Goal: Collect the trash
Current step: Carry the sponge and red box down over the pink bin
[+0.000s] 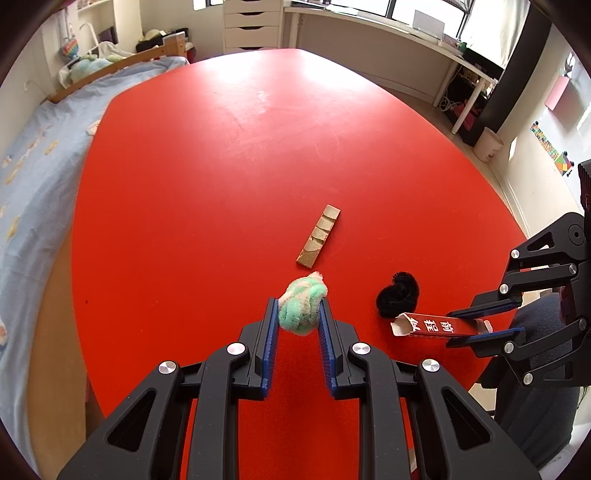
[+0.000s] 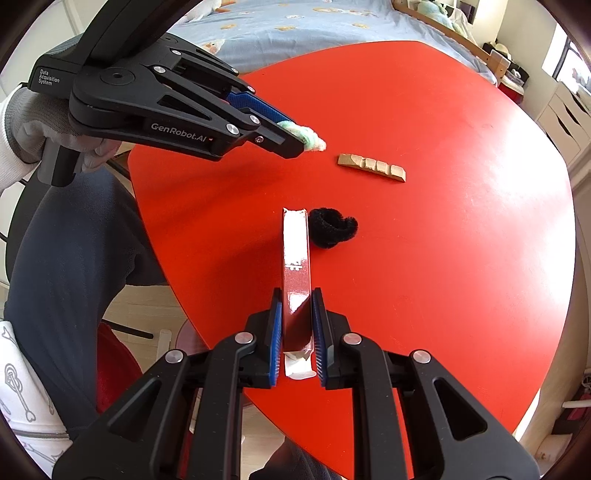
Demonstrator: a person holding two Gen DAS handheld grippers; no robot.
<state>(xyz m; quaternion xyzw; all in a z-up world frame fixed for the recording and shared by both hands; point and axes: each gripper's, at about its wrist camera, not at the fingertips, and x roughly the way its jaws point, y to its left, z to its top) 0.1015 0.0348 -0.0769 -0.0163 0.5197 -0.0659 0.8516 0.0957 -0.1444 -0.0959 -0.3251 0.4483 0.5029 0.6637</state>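
Observation:
My left gripper (image 1: pixel 298 306) is shut on a fluffy green and cream ball (image 1: pixel 302 308), just above the red table (image 1: pixel 207 184). From the right wrist view the left gripper (image 2: pixel 295 142) shows at upper left with the ball (image 2: pixel 308 137) sticking out of its tips. My right gripper (image 2: pixel 296 295) is shut on a long red carton (image 2: pixel 295 273) with open white ends; in the left wrist view the right gripper (image 1: pixel 484 326) pinches that carton (image 1: pixel 436 326) at the table's right edge. A black fuzzy ring (image 1: pixel 398 295) (image 2: pixel 332 227) lies beside the carton. A tan cardboard strip (image 1: pixel 319 236) (image 2: pixel 371 168) lies farther out.
A bed with a blue cover (image 1: pixel 33 177) runs along the table's left side. A white drawer unit (image 1: pixel 253 26) and a desk (image 1: pixel 388 33) stand beyond the far edge, with a small bin (image 1: pixel 487 144) on the floor. A person's legs (image 2: pixel 74 251) are at the table's near side.

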